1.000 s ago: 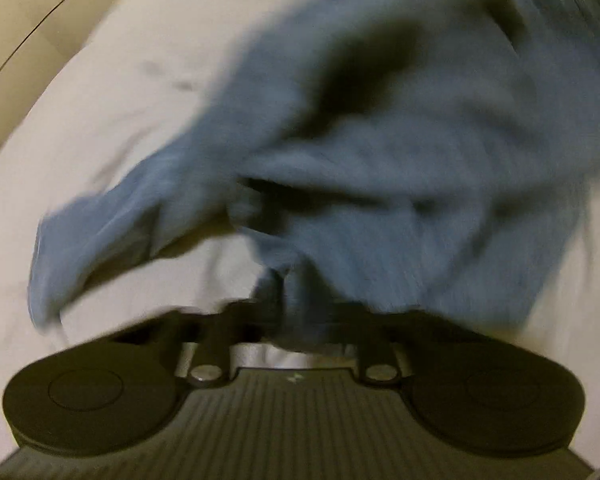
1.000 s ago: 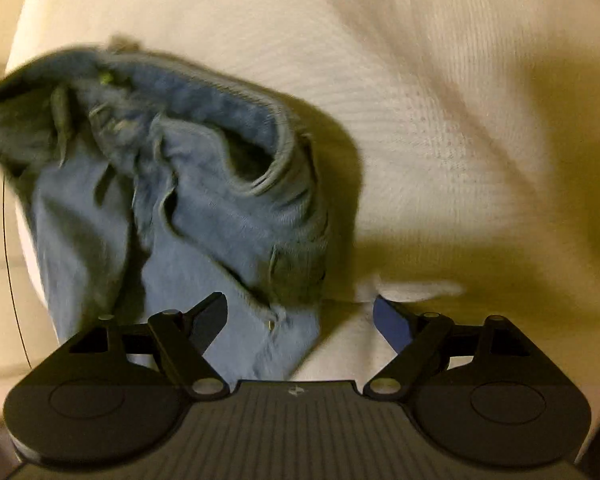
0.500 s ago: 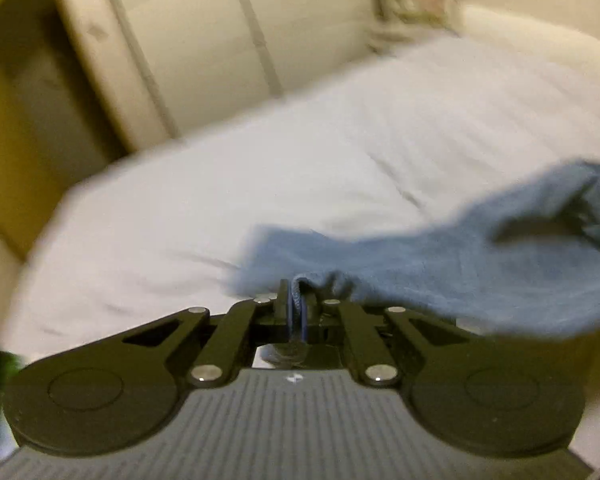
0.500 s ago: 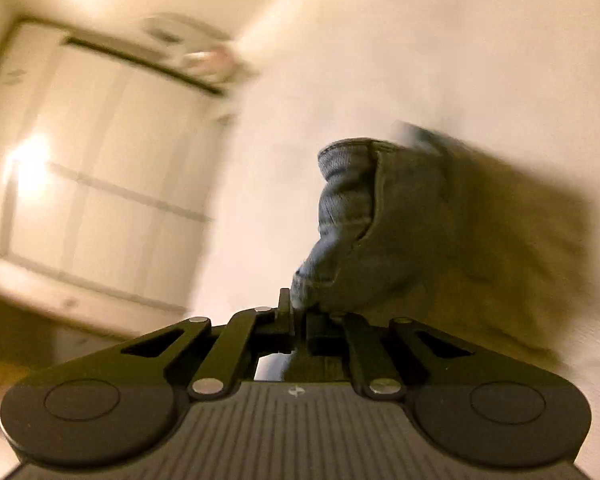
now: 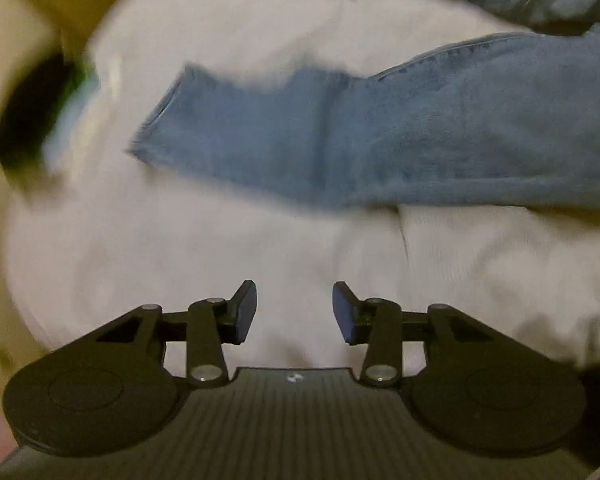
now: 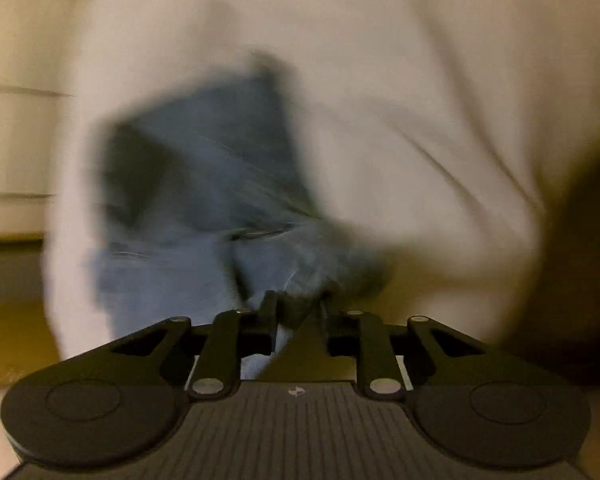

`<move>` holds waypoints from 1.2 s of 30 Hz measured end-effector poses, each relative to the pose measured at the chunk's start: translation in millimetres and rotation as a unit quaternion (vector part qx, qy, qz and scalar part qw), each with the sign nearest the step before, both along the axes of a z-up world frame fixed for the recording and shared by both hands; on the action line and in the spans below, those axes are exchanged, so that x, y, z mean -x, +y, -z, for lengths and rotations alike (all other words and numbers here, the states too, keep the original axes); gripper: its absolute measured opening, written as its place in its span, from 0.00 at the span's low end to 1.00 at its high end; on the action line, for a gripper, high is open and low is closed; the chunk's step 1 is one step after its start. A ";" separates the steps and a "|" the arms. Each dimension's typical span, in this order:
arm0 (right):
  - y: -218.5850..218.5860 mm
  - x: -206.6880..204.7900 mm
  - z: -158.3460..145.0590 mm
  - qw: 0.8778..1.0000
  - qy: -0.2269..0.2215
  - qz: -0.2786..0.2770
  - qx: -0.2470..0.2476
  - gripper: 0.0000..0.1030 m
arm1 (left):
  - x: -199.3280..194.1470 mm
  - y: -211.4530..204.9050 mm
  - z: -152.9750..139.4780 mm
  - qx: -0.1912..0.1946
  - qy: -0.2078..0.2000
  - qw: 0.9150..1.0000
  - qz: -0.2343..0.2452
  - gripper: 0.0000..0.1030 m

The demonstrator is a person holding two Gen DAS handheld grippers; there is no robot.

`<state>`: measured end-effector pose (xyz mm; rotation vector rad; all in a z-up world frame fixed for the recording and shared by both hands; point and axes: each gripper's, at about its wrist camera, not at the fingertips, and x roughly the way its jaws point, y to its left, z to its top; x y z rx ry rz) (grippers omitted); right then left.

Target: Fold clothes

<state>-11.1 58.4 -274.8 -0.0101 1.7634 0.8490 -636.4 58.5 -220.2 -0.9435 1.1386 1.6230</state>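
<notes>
The jeans [image 5: 400,136] lie across the upper right and middle of the left wrist view, one leg stretched leftward over the white bedsheet [image 5: 220,248] with its hem toward the centre-left, and a second, darker stretch of denim arcing along the top right edge. In the right wrist view the same jeans [image 6: 204,184] fill the centre-left as a bunched, blurred mass running down to the fingers.

The right gripper [image 6: 298,312] has its jaws clenched on a fold of the denim at the lower middle of the frame. The left gripper [image 5: 294,312] stands released at the bottom of its view, jaws spread wide with only sheet between them, well short of the leg.

As for progress, the garment looks spread out lengthwise rather than stacked: no neat, compact folded bundle shows, so most of the folding appears to remain.

A dark blurred object with a green edge [image 5: 32,116] sits at the left of the left wrist view; what it is cannot be told. No brand, label or writing can be read; only a small pale mark shows on each gripper body, too small to make out.
</notes>
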 end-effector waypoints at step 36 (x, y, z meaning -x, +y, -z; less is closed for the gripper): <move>-35.2 111.1 -3.6 0.965 -0.111 0.165 -0.173 0.03 | 275.9 110.3 -35.5 -0.253 -0.133 0.939 -0.193 0.05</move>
